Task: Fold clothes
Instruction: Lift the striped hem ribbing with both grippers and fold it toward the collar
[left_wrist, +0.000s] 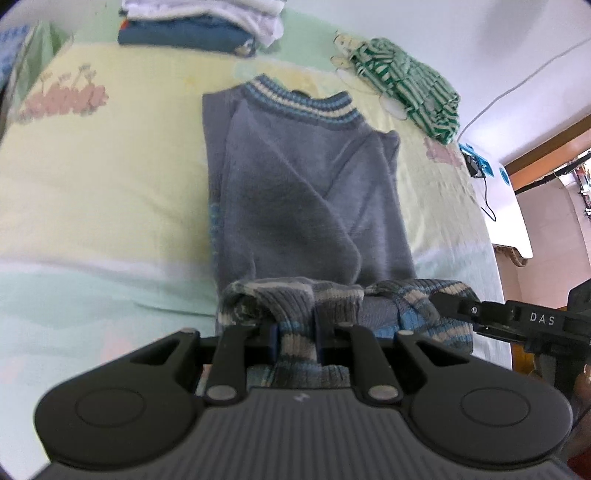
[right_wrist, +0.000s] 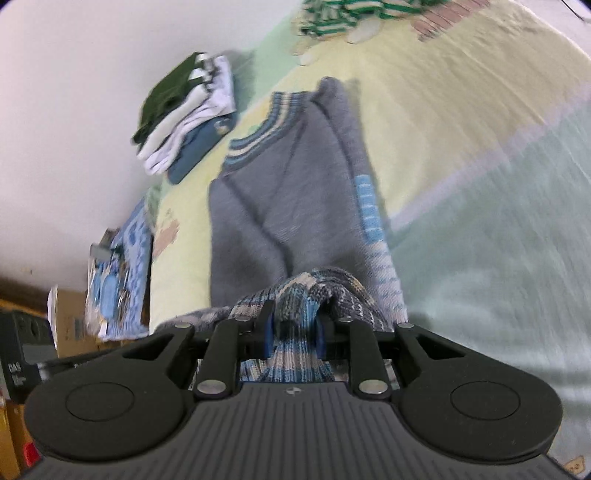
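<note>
The left gripper (left_wrist: 297, 341) is clamping the striped hem (left_wrist: 295, 347) of the grey sweater (left_wrist: 295, 192), which is lying mid-frame on the bed (left_wrist: 92, 166), sleeves folded in. The right gripper (right_wrist: 293, 338) is pinching the same hem at lower centre of its view. Folded clothes (left_wrist: 192, 26) are sitting at upper left, a green striped garment (left_wrist: 410, 85) at upper right.
</note>
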